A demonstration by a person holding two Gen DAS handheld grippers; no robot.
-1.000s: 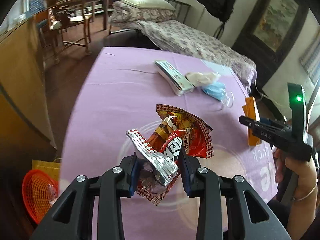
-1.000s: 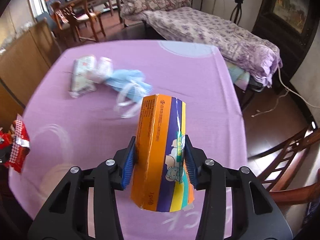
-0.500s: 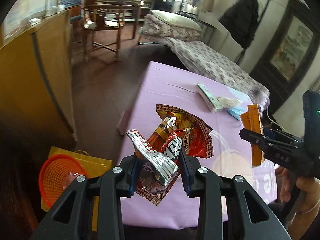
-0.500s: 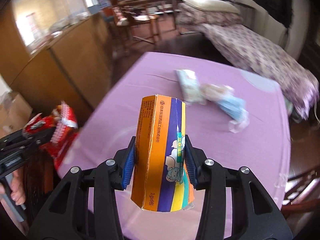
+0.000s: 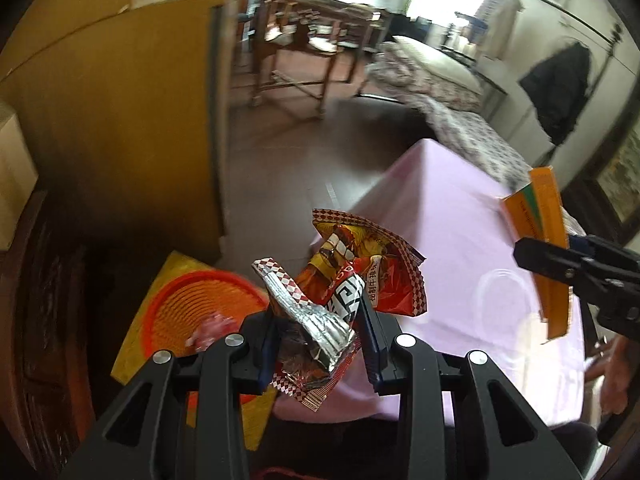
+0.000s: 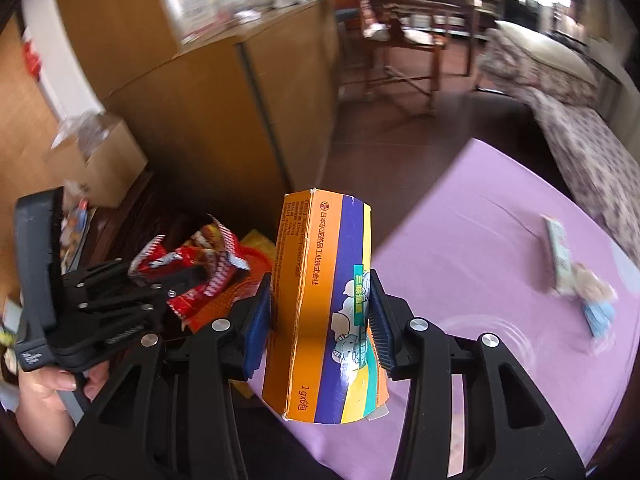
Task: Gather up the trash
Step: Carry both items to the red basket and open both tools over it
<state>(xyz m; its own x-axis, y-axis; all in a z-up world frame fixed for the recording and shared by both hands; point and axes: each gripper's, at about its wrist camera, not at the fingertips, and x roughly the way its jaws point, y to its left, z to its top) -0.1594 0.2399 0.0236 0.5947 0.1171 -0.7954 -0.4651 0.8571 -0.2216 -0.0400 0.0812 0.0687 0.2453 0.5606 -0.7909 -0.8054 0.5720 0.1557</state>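
My left gripper (image 5: 318, 338) is shut on a crumpled red and silver snack wrapper (image 5: 344, 280). It holds the wrapper in the air beyond the left edge of the purple table (image 5: 448, 220), just right of an orange mesh basket (image 5: 200, 304) on the floor. My right gripper (image 6: 320, 320) is shut on an orange and purple medicine box (image 6: 324, 300), held upright over the table's left corner. The left gripper with the wrapper (image 6: 192, 268) shows in the right wrist view, and the box (image 5: 548, 240) shows in the left wrist view.
The basket sits on a yellow bag (image 5: 176, 280) and holds some pinkish trash (image 5: 212, 328). A wooden cabinet (image 5: 120, 120) stands behind it. On the table lie a tissue pack (image 6: 560, 252), a crumpled tissue (image 6: 592, 284) and a blue face mask (image 6: 600, 316). Chairs and a bed stand further back.
Both grippers have swung left, off the table toward the floor basket, each still holding its item. The basket now lies close under the left gripper.
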